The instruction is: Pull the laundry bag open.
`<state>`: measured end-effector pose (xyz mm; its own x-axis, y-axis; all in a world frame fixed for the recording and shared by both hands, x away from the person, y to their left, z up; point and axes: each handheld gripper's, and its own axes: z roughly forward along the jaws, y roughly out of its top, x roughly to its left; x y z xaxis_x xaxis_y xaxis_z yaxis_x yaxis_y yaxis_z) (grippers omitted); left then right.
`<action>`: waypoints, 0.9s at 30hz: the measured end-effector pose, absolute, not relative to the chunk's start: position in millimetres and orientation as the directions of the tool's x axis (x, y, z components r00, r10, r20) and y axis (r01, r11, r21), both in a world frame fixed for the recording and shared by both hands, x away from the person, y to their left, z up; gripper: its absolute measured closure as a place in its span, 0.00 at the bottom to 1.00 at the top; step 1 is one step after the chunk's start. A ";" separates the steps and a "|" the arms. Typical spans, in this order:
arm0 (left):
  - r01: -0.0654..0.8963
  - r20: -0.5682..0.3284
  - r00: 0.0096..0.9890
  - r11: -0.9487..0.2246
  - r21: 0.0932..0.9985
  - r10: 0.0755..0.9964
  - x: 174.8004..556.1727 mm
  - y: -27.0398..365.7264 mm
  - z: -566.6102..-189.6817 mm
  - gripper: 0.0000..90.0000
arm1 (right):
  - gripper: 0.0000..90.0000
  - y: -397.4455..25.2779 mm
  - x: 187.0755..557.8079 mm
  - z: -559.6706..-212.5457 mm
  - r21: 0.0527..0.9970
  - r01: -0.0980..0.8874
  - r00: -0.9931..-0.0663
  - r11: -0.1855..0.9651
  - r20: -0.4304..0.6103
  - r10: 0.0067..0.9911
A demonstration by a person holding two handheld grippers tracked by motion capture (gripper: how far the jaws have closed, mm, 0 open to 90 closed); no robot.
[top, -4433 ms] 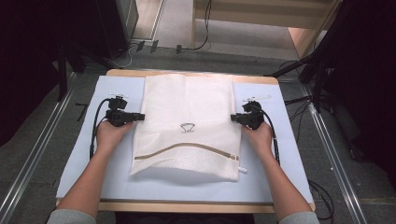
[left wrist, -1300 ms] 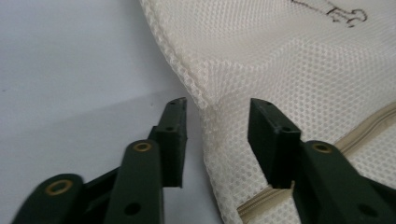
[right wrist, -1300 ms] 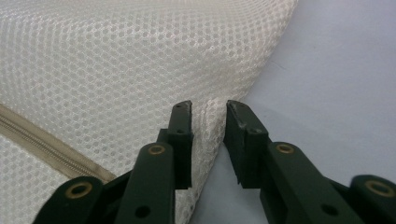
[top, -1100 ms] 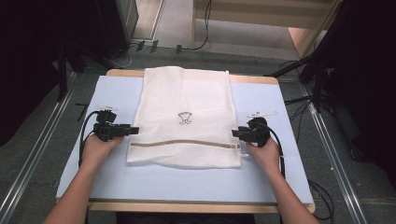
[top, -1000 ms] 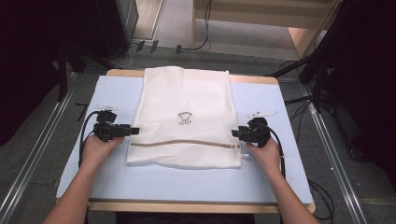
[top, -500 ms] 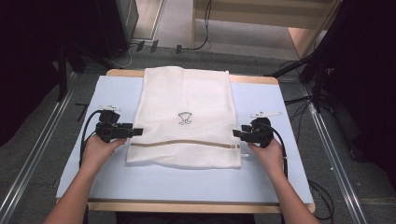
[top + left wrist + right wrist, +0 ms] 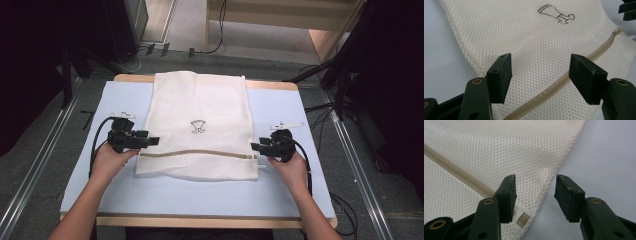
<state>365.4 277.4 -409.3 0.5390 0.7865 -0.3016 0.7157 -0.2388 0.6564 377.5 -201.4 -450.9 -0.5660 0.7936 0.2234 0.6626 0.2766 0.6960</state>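
On the pale blue mat covering the wooden table, a white mesh laundry bag lies flat, its long axis running away from the person. The far end of the bag reaches the far edge of the table. A beige zipper crosses the bag from side to side near its near end, and a small dark printed emblem sits at mid-width just beyond the zipper.

The left gripper is positioned at the left edge of the bag, level with the zipper. In the left gripper view its jaws stand wide apart over the mesh, with the zipper passing between them; nothing is clamped.

The right gripper is positioned at the right edge of the bag, beside the zipper end. In the right gripper view its jaws are spread, straddling the bag's side edge: one jaw is over the mesh next to the zipper end tab, the other over the bare mat. No material is gripped.

Both hands, the left hand and the right hand, rest low near the mat.
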 end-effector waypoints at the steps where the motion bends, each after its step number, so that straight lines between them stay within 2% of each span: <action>1: 0.715 -0.303 0.542 -0.241 0.656 0.784 365.8 276.0 -409.2 0.40 | 0.60 -201.8 376.7 -451.4 0.694 0.662 -0.570 0.284 0.220 0.792; 14: 0.701 -0.296 0.586 -0.288 0.653 0.754 372.7 257.2 -408.8 0.40 | 0.99 -196.9 372.6 -462.5 0.637 0.696 -0.601 0.330 0.267 0.753; 27: 0.694 -0.285 0.596 -0.304 0.653 0.751 373.8 253.0 -410.1 0.40 | 1.00 -194.2 371.9 -467.7 0.611 0.711 -0.609 0.347 0.289 0.739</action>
<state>373.8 253.0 -410.1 0.5962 0.7507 -0.2847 0.6942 -0.3039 0.6525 371.9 -194.2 -467.7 -0.6090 0.7385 0.2892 0.7113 0.3472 0.6111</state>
